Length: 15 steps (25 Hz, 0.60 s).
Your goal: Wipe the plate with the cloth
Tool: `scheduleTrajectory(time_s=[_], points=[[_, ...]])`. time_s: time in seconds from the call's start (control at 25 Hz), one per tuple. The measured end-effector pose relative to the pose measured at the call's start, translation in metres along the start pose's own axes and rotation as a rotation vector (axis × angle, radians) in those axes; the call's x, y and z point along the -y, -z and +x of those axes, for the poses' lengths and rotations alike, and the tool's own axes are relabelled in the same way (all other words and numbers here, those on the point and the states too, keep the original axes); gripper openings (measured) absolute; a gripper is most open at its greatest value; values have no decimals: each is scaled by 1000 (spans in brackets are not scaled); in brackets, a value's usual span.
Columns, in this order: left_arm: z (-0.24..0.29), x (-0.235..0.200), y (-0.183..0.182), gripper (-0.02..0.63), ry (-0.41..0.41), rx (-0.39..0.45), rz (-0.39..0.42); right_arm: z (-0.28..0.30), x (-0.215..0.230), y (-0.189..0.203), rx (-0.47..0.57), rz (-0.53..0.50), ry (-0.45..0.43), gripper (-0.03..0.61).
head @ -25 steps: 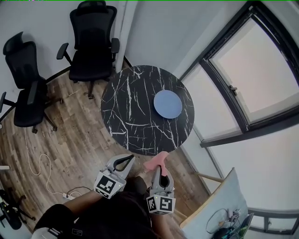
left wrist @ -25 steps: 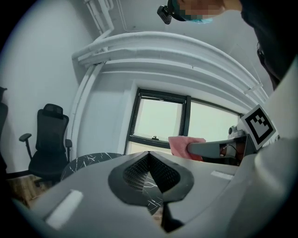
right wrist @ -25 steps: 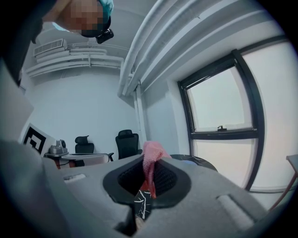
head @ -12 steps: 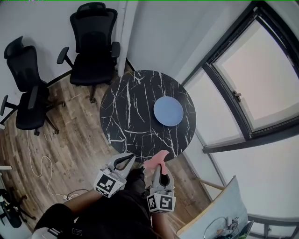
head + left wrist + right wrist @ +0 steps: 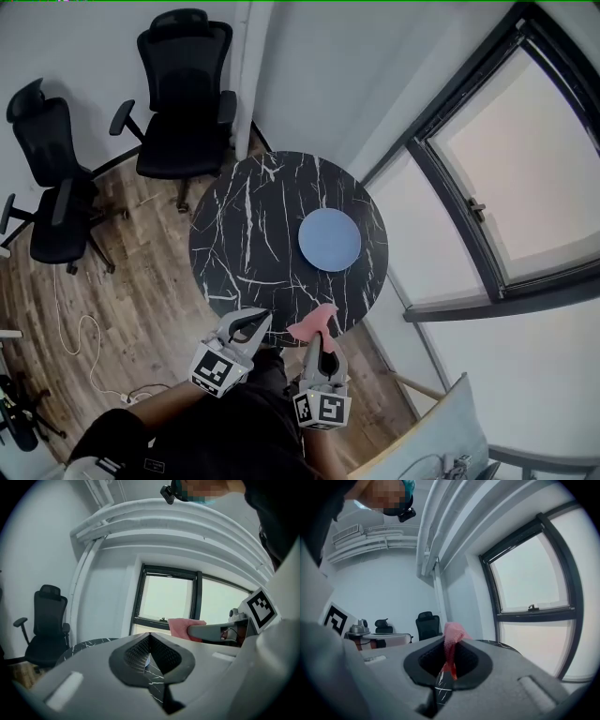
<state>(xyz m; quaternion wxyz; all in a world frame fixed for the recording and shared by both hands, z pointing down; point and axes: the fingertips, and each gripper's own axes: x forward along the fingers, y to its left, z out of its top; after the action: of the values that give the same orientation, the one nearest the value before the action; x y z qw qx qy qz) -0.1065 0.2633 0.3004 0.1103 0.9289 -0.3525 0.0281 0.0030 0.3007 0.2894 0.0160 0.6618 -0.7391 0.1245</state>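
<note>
Head view: the blue plate (image 5: 329,240) lies flat on the table (image 5: 246,220), right of centre, ahead of both tongs and well apart from them. The right tongs (image 5: 320,331) pinch the pink cloth (image 5: 311,323) over the near table edge, and the plate sits almost straight ahead of them. I judge the right hand the nearer. The left tongs (image 5: 254,320) sit left of that line.

Left gripper view: jaws pressed together, nothing between them.

Right gripper view: cloth bunched upright, clamped between the jaws. I cannot pick out the plate here.
</note>
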Motion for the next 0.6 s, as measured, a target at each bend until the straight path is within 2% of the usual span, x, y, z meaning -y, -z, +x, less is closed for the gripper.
scheduleTrajectory(time_s=[0.6], points=[[94,2,-6,0,-44,-42,-3,55,75,-12,-36,23,-56,18]])
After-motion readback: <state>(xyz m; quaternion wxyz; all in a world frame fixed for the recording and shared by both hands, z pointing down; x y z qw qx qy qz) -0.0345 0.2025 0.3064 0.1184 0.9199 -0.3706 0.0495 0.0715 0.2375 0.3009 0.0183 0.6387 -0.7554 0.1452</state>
